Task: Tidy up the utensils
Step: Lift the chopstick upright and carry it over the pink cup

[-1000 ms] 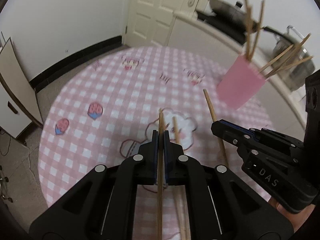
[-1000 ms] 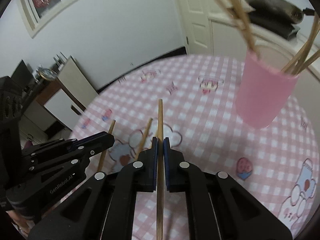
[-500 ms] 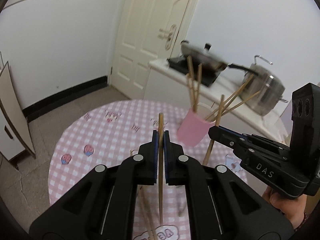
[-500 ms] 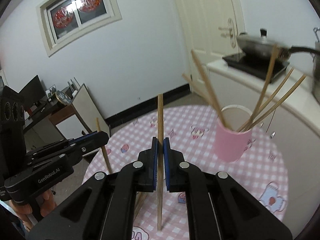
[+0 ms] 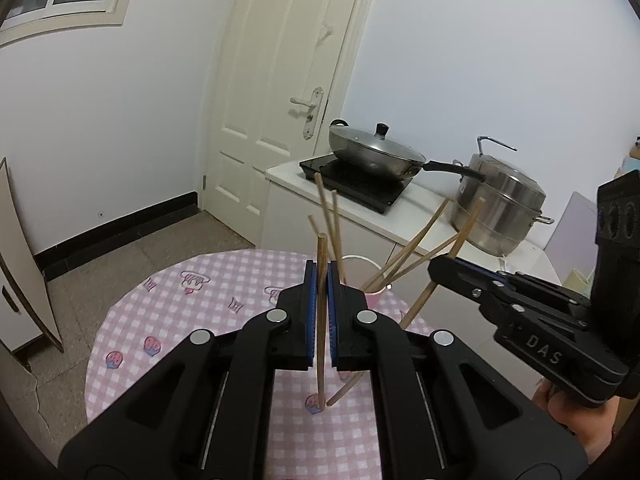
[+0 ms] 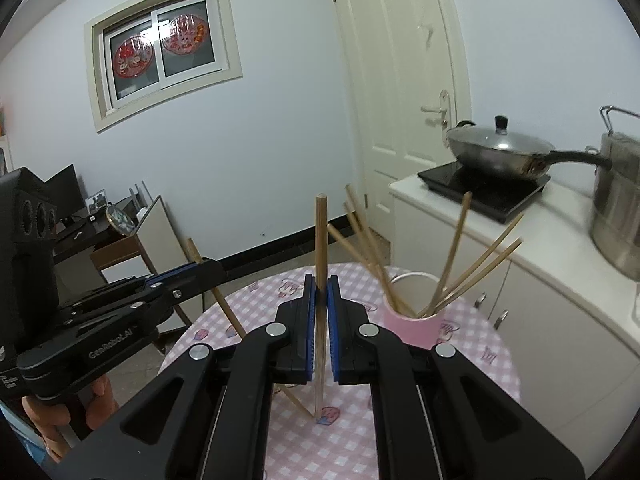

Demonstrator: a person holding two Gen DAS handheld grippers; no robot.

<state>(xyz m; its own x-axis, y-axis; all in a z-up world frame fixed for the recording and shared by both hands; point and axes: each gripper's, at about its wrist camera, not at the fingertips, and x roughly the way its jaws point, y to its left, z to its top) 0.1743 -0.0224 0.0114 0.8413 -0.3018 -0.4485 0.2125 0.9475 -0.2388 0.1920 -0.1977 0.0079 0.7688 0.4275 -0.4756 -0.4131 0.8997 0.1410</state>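
Both grippers have risen from the pink checkered tabletop (image 5: 168,320). The left gripper (image 5: 319,308) and right gripper (image 6: 319,312) fingers each pinch a slender wooden chopstick (image 5: 321,264) upright; the pink cylindrical cup (image 6: 408,326) beyond the fingers likely receives them next.

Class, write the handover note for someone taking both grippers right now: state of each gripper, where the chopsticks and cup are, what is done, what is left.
Left gripper: shut on one chopstick, held roughly upright above the table.
Right gripper: shut on another chopstick, also upright.
Pink cup: standing on the table ahead of both grippers.
Done: several chopsticks already lean in the cup.
Left: drop both held chopsticks into the cup; one more chopstick seems to lie on the table beneath the grippers.
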